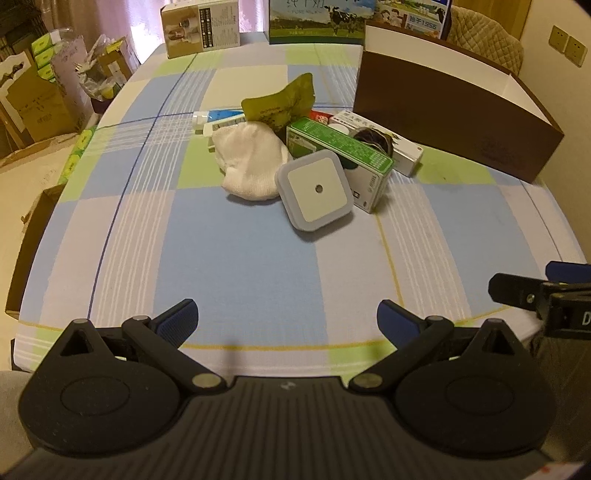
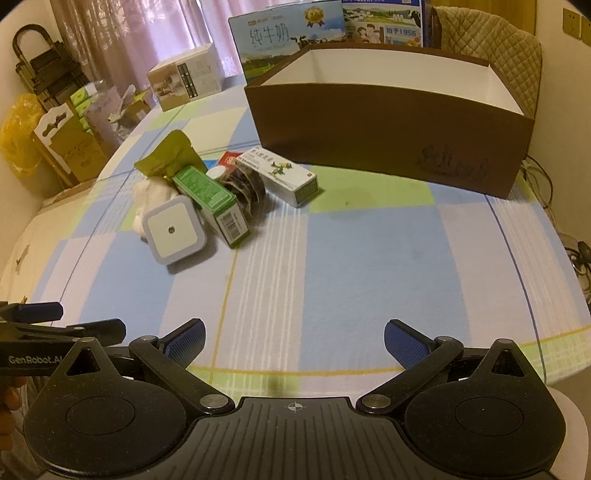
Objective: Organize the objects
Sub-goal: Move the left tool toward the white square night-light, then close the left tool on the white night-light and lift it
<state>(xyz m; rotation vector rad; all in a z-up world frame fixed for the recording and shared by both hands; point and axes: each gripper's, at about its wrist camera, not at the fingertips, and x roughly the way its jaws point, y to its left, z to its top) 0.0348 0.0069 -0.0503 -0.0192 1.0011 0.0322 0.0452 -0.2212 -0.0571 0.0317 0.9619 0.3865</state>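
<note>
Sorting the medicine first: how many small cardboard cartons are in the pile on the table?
2. A green carton leans beside the square night light; a white carton lies nearest the brown box. Others may be hidden underneath.

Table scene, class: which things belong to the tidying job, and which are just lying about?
Part of the job:
night light
green box
white sock
green pouch
white medicine box
brown box
left gripper, right gripper, both open

Just lying about:
milk cartons
small carton
</note>
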